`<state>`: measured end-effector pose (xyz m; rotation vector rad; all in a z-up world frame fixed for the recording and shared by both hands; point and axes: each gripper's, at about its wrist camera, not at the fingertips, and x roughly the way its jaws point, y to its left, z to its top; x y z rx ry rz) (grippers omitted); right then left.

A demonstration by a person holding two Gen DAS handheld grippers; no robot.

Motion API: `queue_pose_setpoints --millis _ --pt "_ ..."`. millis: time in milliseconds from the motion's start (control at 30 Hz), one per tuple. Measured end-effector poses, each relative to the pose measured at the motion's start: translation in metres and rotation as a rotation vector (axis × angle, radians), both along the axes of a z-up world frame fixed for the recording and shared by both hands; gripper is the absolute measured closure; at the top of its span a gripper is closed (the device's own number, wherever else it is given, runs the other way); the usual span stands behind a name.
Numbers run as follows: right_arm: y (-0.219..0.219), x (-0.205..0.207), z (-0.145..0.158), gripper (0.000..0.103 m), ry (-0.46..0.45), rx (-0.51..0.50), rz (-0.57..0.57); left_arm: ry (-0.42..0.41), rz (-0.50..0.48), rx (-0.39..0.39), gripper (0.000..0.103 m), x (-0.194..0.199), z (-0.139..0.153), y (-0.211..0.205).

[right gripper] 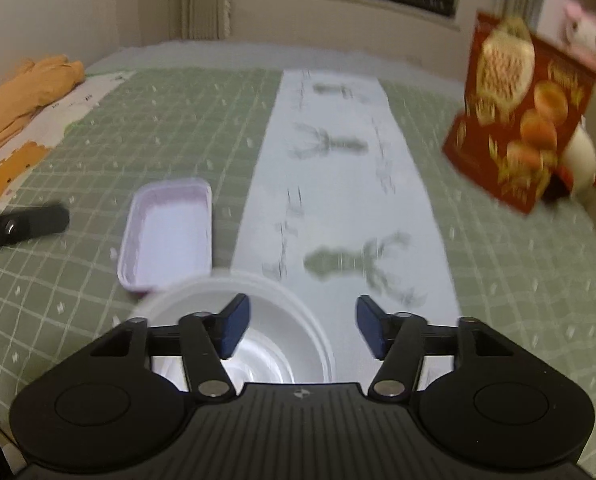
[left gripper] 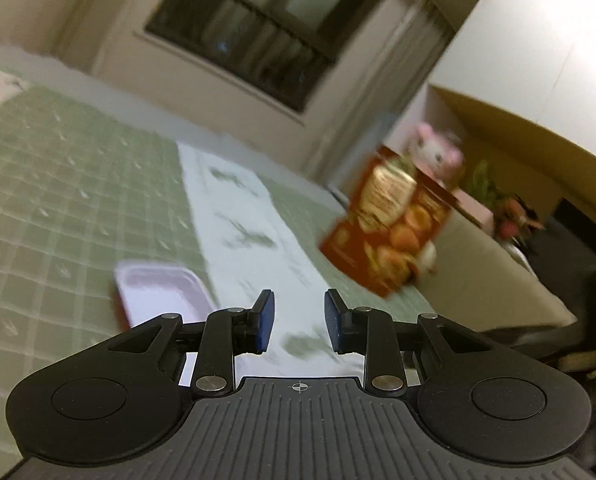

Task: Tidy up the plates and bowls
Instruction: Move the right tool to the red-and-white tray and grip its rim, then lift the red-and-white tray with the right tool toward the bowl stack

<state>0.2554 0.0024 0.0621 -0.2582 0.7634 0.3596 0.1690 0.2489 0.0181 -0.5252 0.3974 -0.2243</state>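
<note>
Left gripper (left gripper: 299, 322): jaws apart, empty, above bed | right gripper (right gripper: 302, 330): jaws apart, empty | white round plastic bowl (right gripper: 274, 332): on green checked bedspread (right gripper: 178, 128), under right jaws at 9 o'clock | lilac rectangular plastic tray (right gripper: 170, 232): at 11 o'clock, beside bowl | frames blurred

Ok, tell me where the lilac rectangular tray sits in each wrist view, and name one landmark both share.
Left wrist: the lilac tray lies lower left on the green quilt, just beyond the left fingers.
Right wrist: the lilac tray lies left of centre, behind the white bowl.
Shared landmark: the red snack box, at right in both.
</note>
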Motion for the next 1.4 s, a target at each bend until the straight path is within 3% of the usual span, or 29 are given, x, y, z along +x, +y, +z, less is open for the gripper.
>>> queue_pose_setpoints --millis 67,167,300,367,500,567,833,1100,1400 --pt "0.021 0.009 0.008 0.031 -0.021 -0.044 0.015 0.032 0.023 -0.102 0.078 0.011 -0.022 0.021" --pt "0.053 0.031 0.01 0.031 0.014 -0.04 0.046 0.209 0.079 -0.204 0.08 0.04 -0.048 0.048" --pt "0.096 0.075 -0.006 0.031 0.154 0.019 0.04 0.391 0.14 -0.085 0.08 0.077 -0.074 0.059" --pt "0.114 0.098 -0.022 0.031 0.233 0.029 0.006 0.456 0.139 -0.111 0.08 0.09 -0.091 0.064" --pt "0.139 0.141 -0.064 0.036 0.35 0.019 -0.093 0.465 0.17 -0.169 0.079 0.101 -0.105 0.073" --pt "0.146 0.152 -0.08 0.055 0.38 0.018 -0.123 0.449 0.181 -0.175 0.079 0.1 -0.103 0.076" --pt "0.162 0.174 -0.119 0.055 0.46 -0.059 -0.228 0.466 0.156 -0.105 0.079 0.106 -0.105 0.065" --pt "0.18 0.148 -0.125 0.055 0.539 -0.028 -0.143 0.433 0.13 -0.07 0.079 0.08 -0.097 0.063" --pt "0.214 0.101 -0.133 0.055 0.608 -0.012 0.003 0.408 0.187 -0.064 0.078 0.034 -0.091 0.099"
